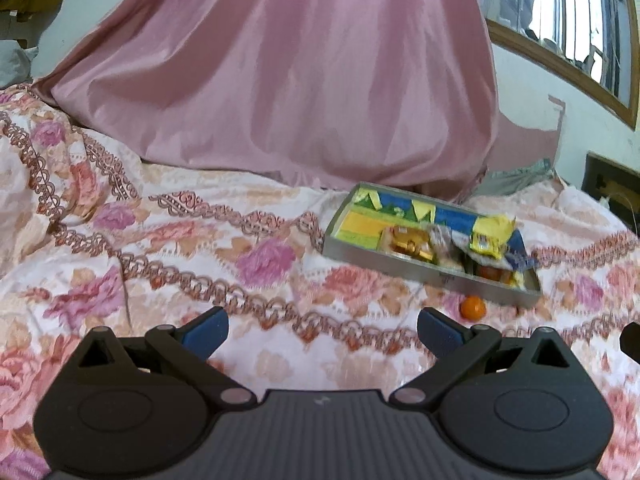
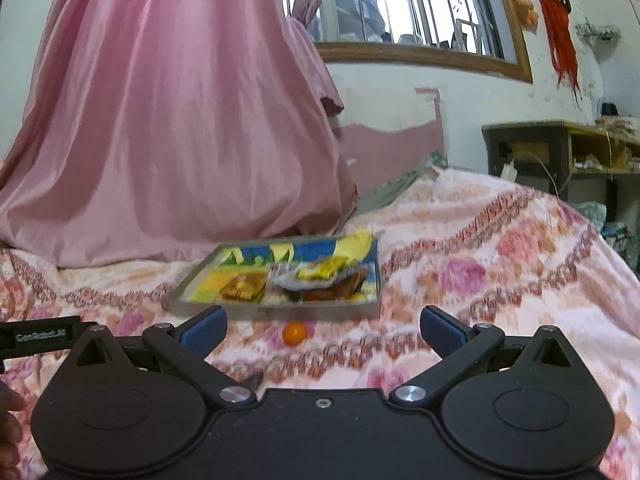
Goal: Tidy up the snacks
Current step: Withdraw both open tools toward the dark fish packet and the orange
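A shallow grey tray [image 1: 376, 258] with a blue, yellow and green lining lies on the floral bedspread; it also shows in the right wrist view [image 2: 280, 309]. It holds several snack packets, among them a yellow one [image 1: 490, 236] [image 2: 324, 269] and a gold one [image 1: 412, 245] [image 2: 242, 288]. A small orange ball-shaped sweet [image 1: 472, 307] [image 2: 295, 332] lies on the bedspread just in front of the tray. My left gripper [image 1: 322, 330] is open and empty, left of the sweet. My right gripper [image 2: 322, 330] is open and empty, with the sweet between its fingers' line, slightly left.
A pink satin curtain [image 1: 288, 72] [image 2: 160, 112] hangs onto the bed behind the tray. A wooden shelf unit [image 2: 560, 152] stands at the right beyond the bed edge. A window [image 2: 400, 4] is above. The left gripper's body [image 2: 40, 336] shows at the left.
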`<state>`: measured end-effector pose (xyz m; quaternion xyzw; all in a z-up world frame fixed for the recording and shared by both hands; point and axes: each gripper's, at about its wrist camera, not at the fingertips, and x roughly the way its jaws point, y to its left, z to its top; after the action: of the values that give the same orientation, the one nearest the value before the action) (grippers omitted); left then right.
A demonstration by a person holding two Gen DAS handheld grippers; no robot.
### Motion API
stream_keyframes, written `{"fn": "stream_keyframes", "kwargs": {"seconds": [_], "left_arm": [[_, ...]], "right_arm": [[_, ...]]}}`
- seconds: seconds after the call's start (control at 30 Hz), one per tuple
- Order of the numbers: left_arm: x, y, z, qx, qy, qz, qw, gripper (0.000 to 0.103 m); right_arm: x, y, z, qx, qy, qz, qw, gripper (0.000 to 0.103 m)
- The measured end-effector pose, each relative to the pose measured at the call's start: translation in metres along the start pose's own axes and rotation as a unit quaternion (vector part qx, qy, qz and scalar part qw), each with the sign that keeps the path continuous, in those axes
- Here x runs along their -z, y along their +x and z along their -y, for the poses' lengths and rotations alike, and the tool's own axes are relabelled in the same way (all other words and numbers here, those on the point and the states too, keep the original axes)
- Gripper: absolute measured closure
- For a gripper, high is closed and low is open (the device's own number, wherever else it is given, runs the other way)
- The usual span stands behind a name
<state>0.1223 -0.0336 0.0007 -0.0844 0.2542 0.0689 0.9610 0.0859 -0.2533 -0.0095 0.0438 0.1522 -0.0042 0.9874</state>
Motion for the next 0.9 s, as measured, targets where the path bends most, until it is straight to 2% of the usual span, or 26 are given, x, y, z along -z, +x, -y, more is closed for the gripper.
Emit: {"fn": "stream_keyframes", "kwargs": {"seconds": [0.27,0.63,0.9], "left_arm": [[0.031,-0.005,0.000,-0.002,0.042,-0.025,0.9988,0.001],[0.053,0.007,-0.012,-0.017,0.055,-0.070,0.9959,0.001],[0.058,0.012,-0.013,-0.025,0.071,-0.075,0.9944,0.001]], "right_arm": [[0.020,-0.008,-0.012,0.017,-0.013,-0.060,0.998,0.001],[0.033,0.022,-0.019,0.036,-0.040,-0.150,0.987,0.001],[0.037,0.033,-0.022,0.038,-0.049,-0.179,0.982,0.001]]}}
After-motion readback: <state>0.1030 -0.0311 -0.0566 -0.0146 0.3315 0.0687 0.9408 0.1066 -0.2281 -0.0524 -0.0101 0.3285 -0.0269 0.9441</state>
